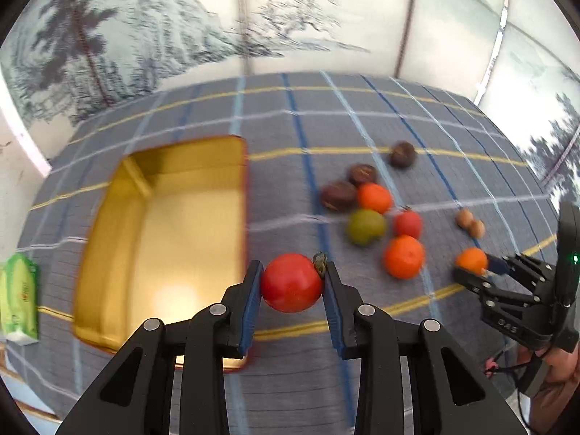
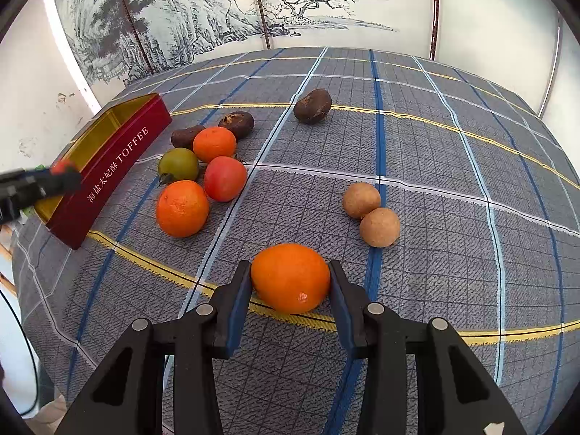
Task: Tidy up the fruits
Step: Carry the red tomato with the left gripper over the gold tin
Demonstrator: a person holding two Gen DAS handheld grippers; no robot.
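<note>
Left gripper (image 1: 292, 282) was closed on a red tomato (image 1: 291, 282) at lower centre of the left wrist view, both pads bearing on its flanks, the green stem against the right pad. I held it just right of the open tin (image 1: 159, 232), whose gold interior filled the left half of that frame. Right gripper (image 2: 290, 279) was closed on an orange (image 2: 290, 277) at lower centre of its own view, above the checked cloth on the worktop (image 2: 435, 145).

I judged the tomato soft and thin-skinned, liable to bruise under pressure; the widest part was the correct hold. The orange appeared firmer, its rind offering fair grip.

Loose fruit (image 2: 203, 174) lay clustered in the left centre. The tin's red side read "TOFFEE" after Chinese characters. Writing on a green carton (image 1: 18, 301) at far left was illegible.
</note>
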